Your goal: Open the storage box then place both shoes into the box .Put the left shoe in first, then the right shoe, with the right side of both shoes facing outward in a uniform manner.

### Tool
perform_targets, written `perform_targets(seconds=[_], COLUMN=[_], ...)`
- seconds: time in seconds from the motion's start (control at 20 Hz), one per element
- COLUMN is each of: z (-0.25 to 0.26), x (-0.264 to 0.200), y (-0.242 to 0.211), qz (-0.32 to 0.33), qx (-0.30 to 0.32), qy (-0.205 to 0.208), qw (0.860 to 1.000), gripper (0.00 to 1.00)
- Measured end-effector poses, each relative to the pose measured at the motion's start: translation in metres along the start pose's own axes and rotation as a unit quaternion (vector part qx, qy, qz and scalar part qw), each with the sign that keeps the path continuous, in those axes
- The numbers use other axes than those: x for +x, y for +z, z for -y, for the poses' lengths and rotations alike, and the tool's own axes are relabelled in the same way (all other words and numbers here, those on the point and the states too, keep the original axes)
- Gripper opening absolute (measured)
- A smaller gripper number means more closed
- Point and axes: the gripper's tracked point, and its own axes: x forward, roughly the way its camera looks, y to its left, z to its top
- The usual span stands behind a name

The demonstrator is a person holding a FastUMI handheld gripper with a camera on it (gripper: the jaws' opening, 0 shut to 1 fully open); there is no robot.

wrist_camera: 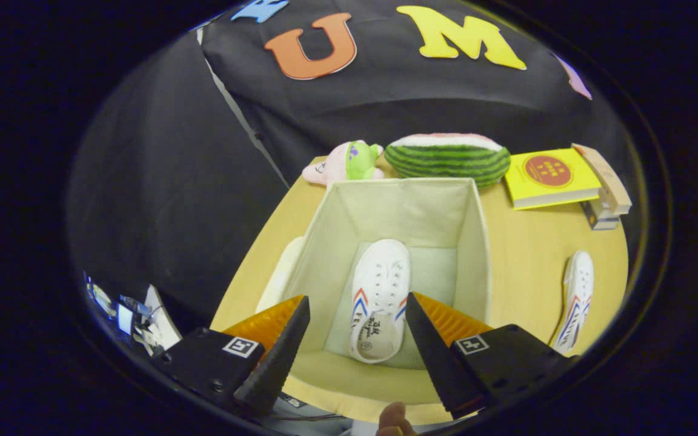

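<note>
Claw (355, 315): held wide apart above the box mouth, nothing gripped; the two fingers straddle the heel end of the shoe lying below them without touching it.
Storage box (406, 209): open, cream fabric, standing on the desk (525, 254); what may be its lid is seen as a pale edge against its left wall, though this cannot be told for sure.
First shoe (379, 297): a white canvas sneaker with red and blue stripes, lying on the box floor, sole down and toe toward the far wall, toward the left of the floor.
Second shoe (576, 297): the matching sneaker, lying on the desk to the right of the box, well apart from it.
Risk, orientation: the first shoe is judged to lie flat, so the required side may not be facing outward; the pair could end up mismatched.
Risk, space: the free floor to the right is narrow, so the second shoe could be jammed against the wall or dropped on the first.
Risk, box: the soft walls could be caught and dragged by a finger as the claw is lifted out.
Clutter: a watermelon plush (446, 156), a pink and green plush (346, 163) and stacked books (552, 177) are set beyond the box, clear of the path to the second shoe.
</note>
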Motion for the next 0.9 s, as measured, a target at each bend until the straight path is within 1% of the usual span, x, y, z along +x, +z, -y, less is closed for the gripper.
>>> perform_targets(seconds=[0.1, 0.3, 0.45, 0.7, 0.75, 0.8, 0.9], z=[0.015, 0.060, 0.093, 0.167, 0.186, 0.207, 0.237], x=[-0.019, -0.047, -0.059, -0.072, -0.074, -0.078, -0.081], y=[0.006, 0.010, 0.014, 0.004, 0.002, 0.000, -0.011], qz=[0.010, 0.019, 0.031, 0.022, 0.021, 0.021, 0.005], qx=[-0.011, -0.033, -0.030, -0.032, -0.033, -0.027, -0.012], qy=[-0.011, -0.052, -0.066, -0.119, -0.136, -0.156, -0.173], qw=[1.000, 0.998, 0.997, 0.992, 0.990, 0.987, 0.985], gripper=[1.00, 1.00, 1.00, 1.00, 1.00, 1.00, 1.00])
